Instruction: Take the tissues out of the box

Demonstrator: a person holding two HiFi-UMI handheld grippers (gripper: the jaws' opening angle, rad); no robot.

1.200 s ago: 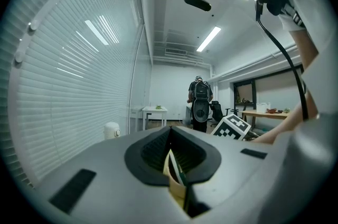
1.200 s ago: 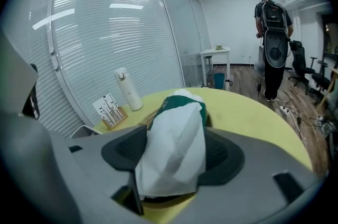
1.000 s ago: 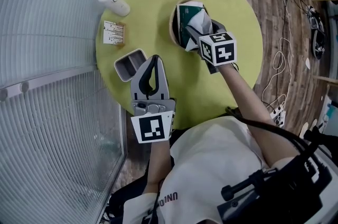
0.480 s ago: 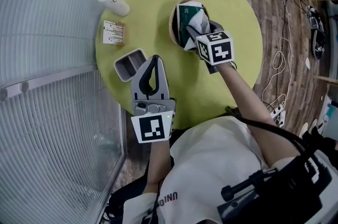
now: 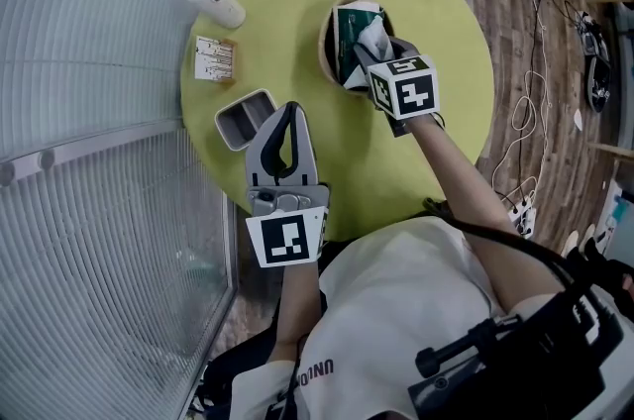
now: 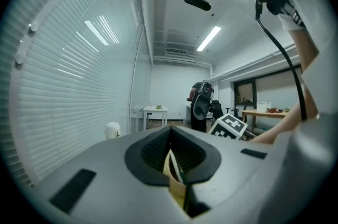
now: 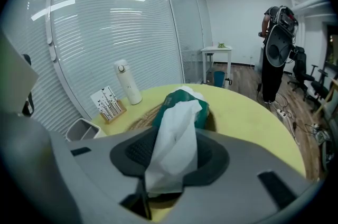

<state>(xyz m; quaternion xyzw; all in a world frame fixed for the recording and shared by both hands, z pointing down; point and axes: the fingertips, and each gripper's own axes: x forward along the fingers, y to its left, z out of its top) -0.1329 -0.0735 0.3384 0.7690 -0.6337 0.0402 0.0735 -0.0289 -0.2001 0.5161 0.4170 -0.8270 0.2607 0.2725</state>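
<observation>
A green tissue pack (image 5: 346, 30) lies in a round woven basket (image 5: 325, 52) on the yellow-green table (image 5: 436, 22). A white tissue (image 5: 369, 35) sticks up out of it. My right gripper (image 5: 369, 57) reaches down onto the pack; its jaws have just been closing, and the tissue (image 7: 174, 143) is bunched between them. Behind it, in the right gripper view, is the pack (image 7: 186, 101). My left gripper (image 5: 290, 114) hovers shut and empty over the table's near side, apart from the basket. In its own view, the left gripper (image 6: 172, 157) shows only a thin slit.
A white bottle (image 5: 213, 2), a wooden card holder (image 5: 213, 59) and a grey two-part tray (image 5: 245, 119) stand along the table's left side, by a glass wall with blinds (image 5: 89, 111). Cables (image 5: 525, 141) lie on the wooden floor at the right.
The right gripper's jaws have drawn in on the tissue, which now stands narrower and more gathered than before. The left gripper has stayed put.
</observation>
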